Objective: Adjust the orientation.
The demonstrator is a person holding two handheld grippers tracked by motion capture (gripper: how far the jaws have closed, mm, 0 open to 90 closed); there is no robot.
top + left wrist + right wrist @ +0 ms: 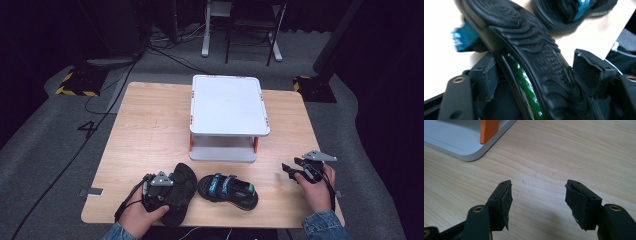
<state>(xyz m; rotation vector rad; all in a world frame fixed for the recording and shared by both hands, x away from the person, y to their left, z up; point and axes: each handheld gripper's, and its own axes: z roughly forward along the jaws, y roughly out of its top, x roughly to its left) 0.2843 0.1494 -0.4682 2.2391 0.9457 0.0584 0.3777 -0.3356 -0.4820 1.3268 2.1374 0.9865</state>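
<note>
A black sandal (182, 187) stands tilted on its side at the table's front left, its ribbed sole (531, 50) facing up. My left gripper (171, 192) is shut on it, the pads pressing the sole from both sides (536, 65). A blue strap (461, 37) sticks out on the far side, and a green stripe (524, 82) runs along the sole's edge. The matching sandal (227, 190) with blue straps lies flat just to the right (574, 12). At the front right, my right gripper (291, 167) hovers open over bare wood (539, 192), with nothing between its pads.
A white two-tier stand (229, 105) with orange posts (489, 130) sits at the middle back of the wooden table (150, 130). Its lower shelf corner (461, 142) lies ahead and left of the right gripper. Cables and chair legs are on the floor beyond.
</note>
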